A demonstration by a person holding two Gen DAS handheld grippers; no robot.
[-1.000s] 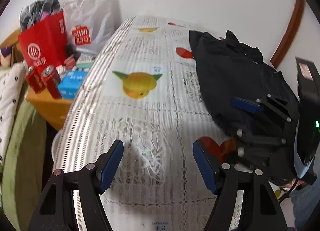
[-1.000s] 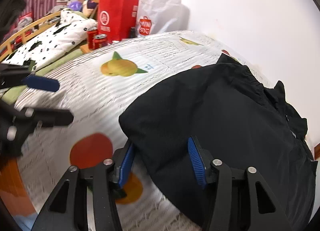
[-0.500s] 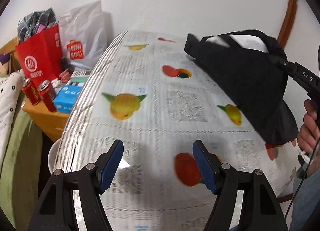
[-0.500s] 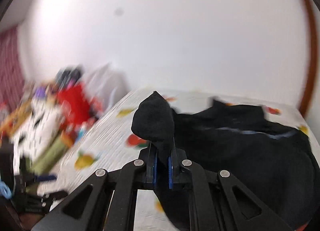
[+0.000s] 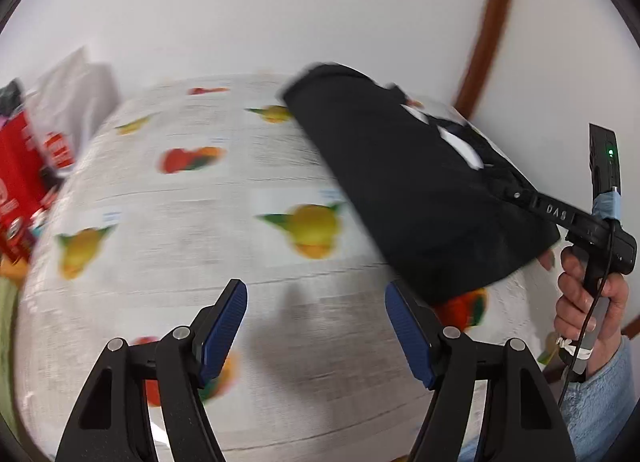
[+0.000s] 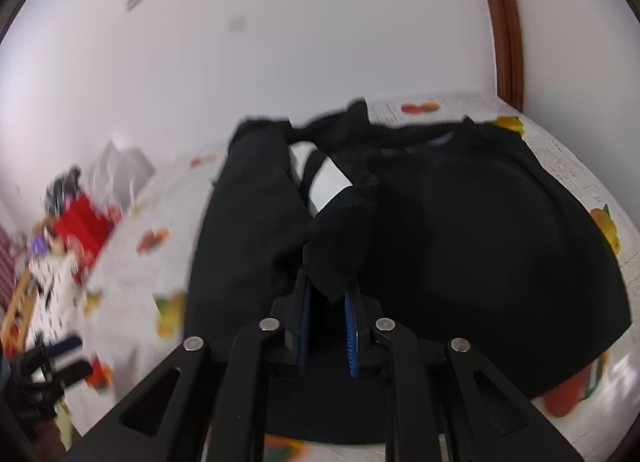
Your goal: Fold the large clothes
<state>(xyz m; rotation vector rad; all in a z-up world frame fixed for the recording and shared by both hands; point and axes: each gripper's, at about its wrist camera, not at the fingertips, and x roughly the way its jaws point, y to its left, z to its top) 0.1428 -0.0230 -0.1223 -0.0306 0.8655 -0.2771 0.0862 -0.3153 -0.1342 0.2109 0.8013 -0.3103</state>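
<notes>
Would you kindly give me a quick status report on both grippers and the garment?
Left gripper open, empty, over the tablecloth. Right gripper opening, black garment fold between its pads, part lifted. Nothing in the way.

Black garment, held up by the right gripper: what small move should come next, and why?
Probably let the right gripper, jaws opening with a fold of the black garment between them, release it; the left gripper is open and empty over the tablecloth.

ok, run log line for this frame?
left hand-held gripper: open, empty | right hand-held gripper: opening, black garment corner between pads, lifted | table
</notes>
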